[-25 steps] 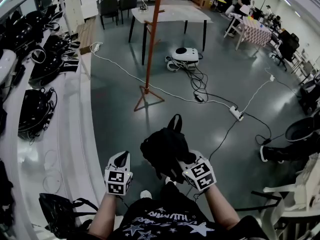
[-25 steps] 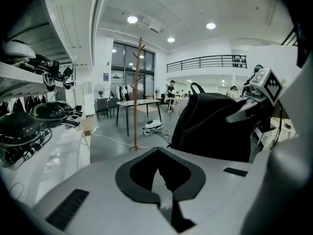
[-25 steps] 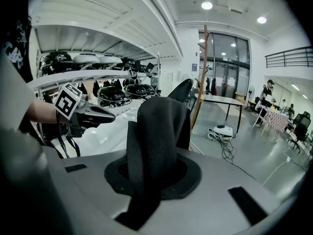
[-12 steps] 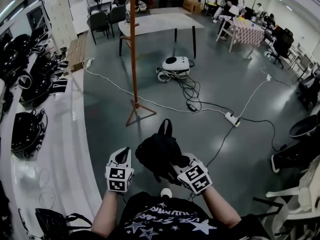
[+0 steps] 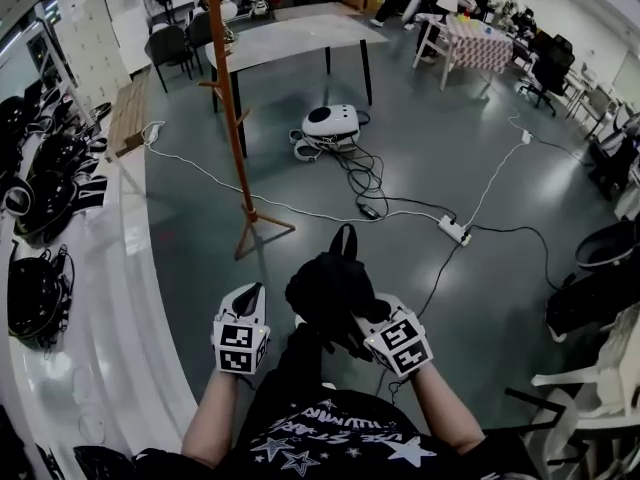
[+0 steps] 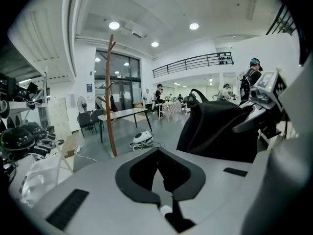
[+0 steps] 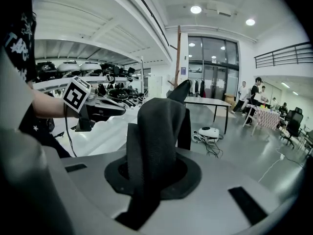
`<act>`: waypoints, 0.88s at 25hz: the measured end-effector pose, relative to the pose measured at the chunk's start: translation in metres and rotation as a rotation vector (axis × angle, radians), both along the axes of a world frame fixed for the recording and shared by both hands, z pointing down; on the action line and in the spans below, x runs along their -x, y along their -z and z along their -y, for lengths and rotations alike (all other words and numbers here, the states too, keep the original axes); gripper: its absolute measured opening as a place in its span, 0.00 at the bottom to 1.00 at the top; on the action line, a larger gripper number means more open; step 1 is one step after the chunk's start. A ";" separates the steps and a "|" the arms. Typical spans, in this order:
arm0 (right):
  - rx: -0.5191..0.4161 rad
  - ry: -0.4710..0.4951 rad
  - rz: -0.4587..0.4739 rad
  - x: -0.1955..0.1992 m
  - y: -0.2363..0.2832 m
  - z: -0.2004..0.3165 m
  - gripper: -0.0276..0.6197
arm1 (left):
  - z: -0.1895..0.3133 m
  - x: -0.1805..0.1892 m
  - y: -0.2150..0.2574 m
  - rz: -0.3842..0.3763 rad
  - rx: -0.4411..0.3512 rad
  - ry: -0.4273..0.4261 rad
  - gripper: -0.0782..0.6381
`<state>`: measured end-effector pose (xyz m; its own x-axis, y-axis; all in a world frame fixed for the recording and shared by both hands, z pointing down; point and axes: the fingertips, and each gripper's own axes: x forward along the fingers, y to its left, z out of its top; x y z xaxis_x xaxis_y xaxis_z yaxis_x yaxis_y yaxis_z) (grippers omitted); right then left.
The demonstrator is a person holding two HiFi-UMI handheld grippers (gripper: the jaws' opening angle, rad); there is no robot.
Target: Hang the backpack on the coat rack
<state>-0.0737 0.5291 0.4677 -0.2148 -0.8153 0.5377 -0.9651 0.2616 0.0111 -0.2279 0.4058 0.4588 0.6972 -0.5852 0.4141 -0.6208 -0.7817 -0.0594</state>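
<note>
Since a second ago the tall wooden coat rack [image 5: 228,118] has slid from the middle of the head view toward its left and come closer, and its three-legged foot now stands on the grey floor [image 5: 480,158] ahead and left of both grippers. The black fabric backpack [image 5: 330,288] has stayed in the right gripper [image 5: 368,320] throughout.

That gripper's jaws are pinched on a dark woven strap of the backpack. In the right gripper view the strap rises between them and folds over, filling the opening. The bag hangs in the air in front of the person's chest, clear of the floor and well apart from the rack, with its top loop pointing away from the person.

Just beside the backpack, on its left, the left gripper [image 5: 248,294] is not touching it. Its jaws stand a little apart, with bare floor showing through the narrow gap and nothing between them.

A long white bench [image 5: 120,298] runs down the left side of the head view, and black helmets [image 5: 35,293] lie along its far edge. Beyond the rack stands a pale-topped table on black legs [image 5: 290,36]. A white rounded machine [image 5: 330,123] sits on the floor near the table's right legs, and black cables trail from it toward a white power strip [image 5: 452,231].
</note>
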 end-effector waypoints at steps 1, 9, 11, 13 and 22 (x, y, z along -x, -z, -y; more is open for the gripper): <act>0.011 -0.012 0.002 -0.009 -0.005 0.005 0.14 | 0.007 -0.010 -0.002 -0.004 0.006 -0.009 0.13; 0.090 -0.083 0.029 -0.075 -0.036 0.095 0.14 | 0.118 -0.076 -0.041 0.008 0.075 -0.060 0.13; 0.105 -0.087 0.030 -0.092 -0.041 0.128 0.14 | 0.155 -0.097 -0.048 -0.001 0.088 -0.070 0.13; 0.117 -0.081 0.021 -0.107 -0.045 0.166 0.14 | 0.193 -0.114 -0.050 -0.005 0.085 -0.076 0.13; 0.076 -0.001 -0.042 -0.146 -0.024 0.326 0.14 | 0.332 -0.133 -0.041 0.004 0.052 0.001 0.13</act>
